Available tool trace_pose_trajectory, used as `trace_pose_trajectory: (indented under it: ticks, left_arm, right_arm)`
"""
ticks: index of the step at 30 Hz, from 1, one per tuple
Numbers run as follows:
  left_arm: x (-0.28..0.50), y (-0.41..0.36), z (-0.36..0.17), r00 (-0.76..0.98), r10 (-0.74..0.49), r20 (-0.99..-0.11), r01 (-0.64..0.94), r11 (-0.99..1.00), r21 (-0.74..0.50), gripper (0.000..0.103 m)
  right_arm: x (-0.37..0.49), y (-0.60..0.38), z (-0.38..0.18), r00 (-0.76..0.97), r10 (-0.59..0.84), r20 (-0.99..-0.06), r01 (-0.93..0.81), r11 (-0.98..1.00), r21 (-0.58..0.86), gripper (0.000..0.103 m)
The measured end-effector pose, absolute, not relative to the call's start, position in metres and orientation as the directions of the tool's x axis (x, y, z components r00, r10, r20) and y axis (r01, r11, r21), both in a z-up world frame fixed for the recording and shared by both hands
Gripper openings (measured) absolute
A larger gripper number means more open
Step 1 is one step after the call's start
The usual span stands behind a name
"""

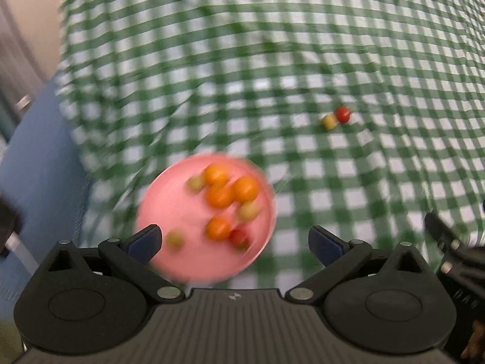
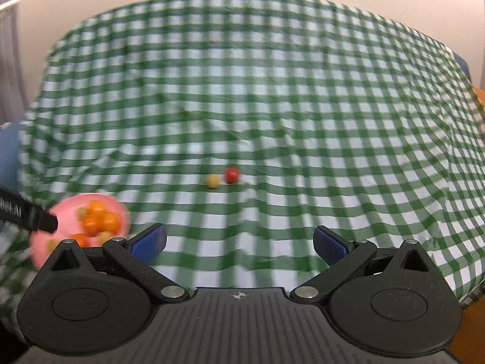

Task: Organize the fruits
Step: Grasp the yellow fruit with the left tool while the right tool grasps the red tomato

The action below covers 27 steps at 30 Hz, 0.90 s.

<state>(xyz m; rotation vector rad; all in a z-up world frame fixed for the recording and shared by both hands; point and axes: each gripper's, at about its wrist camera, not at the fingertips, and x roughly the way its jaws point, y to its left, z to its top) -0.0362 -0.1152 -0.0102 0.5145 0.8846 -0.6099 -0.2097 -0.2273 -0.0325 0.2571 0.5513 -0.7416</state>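
Two fruits are left loose on the table [image 2: 272,91], which is covered edge to edge by a green checked cloth [image 2: 333,121]. Next in size is the pink plate [image 1: 169,212], already carrying a cluster of orange, yellow-green and red fruits; it sits just ahead of the left gripper [image 1: 233,242], slightly to its left side, and that gripper is spread wide with nothing between its pads. The right gripper [image 2: 239,242] is likewise fully spread and empty. Smallest are the red fruit [image 2: 232,175] and the yellow fruit [image 2: 212,180], almost touching, lying well ahead of the right gripper and near its centre line. To do the pickup well, I would approach one fruit squarely, straddle it alone, and close gently so it neither rolls nor bruises.
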Motion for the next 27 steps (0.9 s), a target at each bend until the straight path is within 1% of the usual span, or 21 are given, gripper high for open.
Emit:
trace_pose_trajectory:
  ticks: [3,6,10,14,16,18,21,24,27]
  left_arm:
    - [-0.018,-0.170,-0.023,0.455,-0.305,-0.836,0.711,0.690,0.135,0.103]
    - [0.007,-0.225,-0.046,0.429,-0.311,-0.848,0.732,0.670,0.124,0.103]
    - [0.047,-0.296,-0.090,0.381,-0.253,-0.889,0.727,0.676,0.119,0.103]
    - [0.081,-0.339,-0.126,0.347,-0.205,-0.915,0.714,0.690,0.116,0.103]
    - [0.093,-0.351,-0.139,0.355,-0.194,-0.915,0.710,0.692,0.129,0.103]
    - [0.106,-0.355,-0.147,0.337,-0.210,-0.918,0.708,0.699,0.100,0.103]
    - [0.121,-0.351,-0.158,0.356,-0.177,-0.918,0.682,0.721,0.126,0.102]
    - [0.138,-0.340,-0.160,0.325,-0.214,-0.921,0.668,0.741,0.064,0.101]
    - [0.147,-0.342,-0.158,0.289,-0.276,-0.917,0.706,0.708,0.009,0.101]
  right_arm:
    - [-0.196,-0.263,-0.047,0.579,-0.597,-0.556,0.722,0.692,0.010,0.102]
    - [-0.178,-0.296,-0.062,0.565,-0.614,-0.551,0.734,0.680,-0.005,0.102]
    - [-0.148,-0.339,-0.088,0.562,-0.613,-0.555,0.729,0.684,-0.018,0.102]
    - [-0.108,-0.372,-0.117,0.581,-0.586,-0.565,0.681,0.730,-0.057,0.102]
    - [-0.088,-0.382,-0.131,0.593,-0.570,-0.569,0.648,0.757,-0.084,0.102]
    - [-0.067,-0.391,-0.145,0.603,-0.549,-0.578,0.608,0.786,-0.112,0.102]
    - [-0.039,-0.398,-0.162,0.611,-0.516,-0.600,0.560,0.818,-0.133,0.102]
    - [-0.023,-0.401,-0.164,0.642,-0.500,-0.581,0.538,0.834,-0.123,0.102]
    - [-0.008,-0.403,-0.165,0.652,-0.501,-0.569,0.521,0.841,-0.144,0.101]
